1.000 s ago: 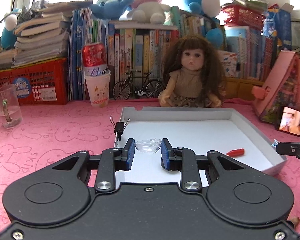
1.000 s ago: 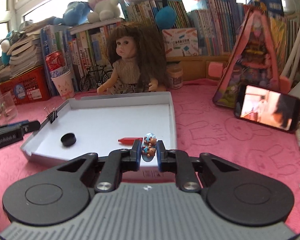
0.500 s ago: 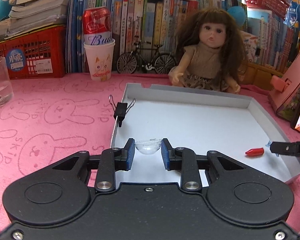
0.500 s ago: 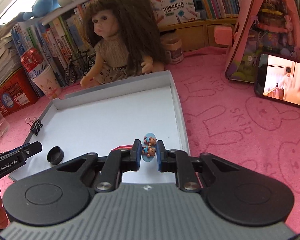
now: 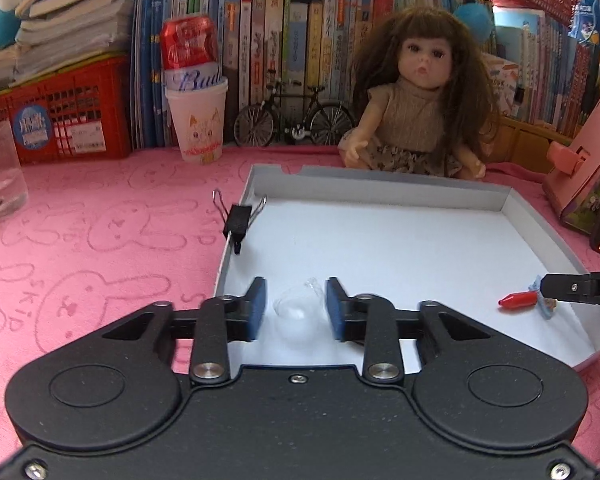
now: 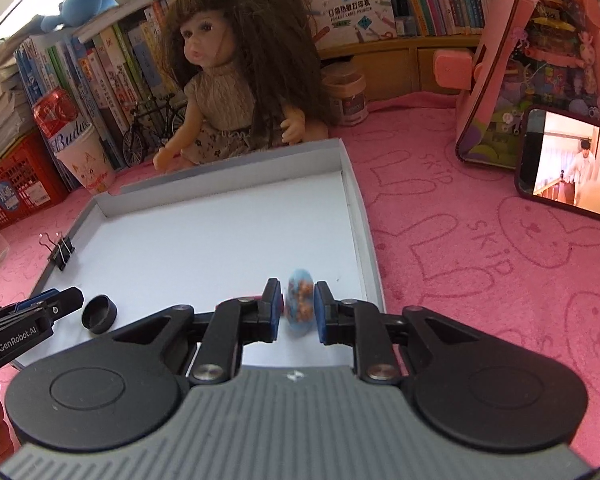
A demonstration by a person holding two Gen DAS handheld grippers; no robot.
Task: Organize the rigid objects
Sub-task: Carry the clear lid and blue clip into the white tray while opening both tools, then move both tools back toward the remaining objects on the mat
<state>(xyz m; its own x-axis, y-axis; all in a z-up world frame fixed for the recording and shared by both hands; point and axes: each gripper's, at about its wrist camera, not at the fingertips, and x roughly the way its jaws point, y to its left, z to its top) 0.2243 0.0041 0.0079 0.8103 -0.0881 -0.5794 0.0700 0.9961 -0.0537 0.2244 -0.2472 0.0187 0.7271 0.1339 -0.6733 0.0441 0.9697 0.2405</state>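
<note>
My left gripper (image 5: 296, 300) hovers over the near left part of the white tray (image 5: 380, 240). Its jaws are opening, and a clear plastic dome (image 5: 298, 314) lies loose between them with a gap at each pad. My right gripper (image 6: 298, 300) is over the tray's (image 6: 220, 240) near right corner, jaws also opening. A blue oval bear charm (image 6: 300, 304), blurred, stands between its pads without touching them. A red cap-like piece (image 5: 518, 300) and a black cap (image 6: 99, 314) lie in the tray. A binder clip (image 5: 238, 220) grips the tray's left wall.
A doll (image 5: 416, 112) sits behind the tray, with a toy bicycle (image 5: 294, 120), a can in a paper cup (image 5: 196, 120) and books at the back. A phone (image 6: 568, 168) and a pink toy house (image 6: 540, 60) stand on the right, and a glass (image 5: 0, 172) on the left.
Both grippers moved forward and down over the tray, then their jaws parted. The clear dome and the bear charm are no longer pinched.
</note>
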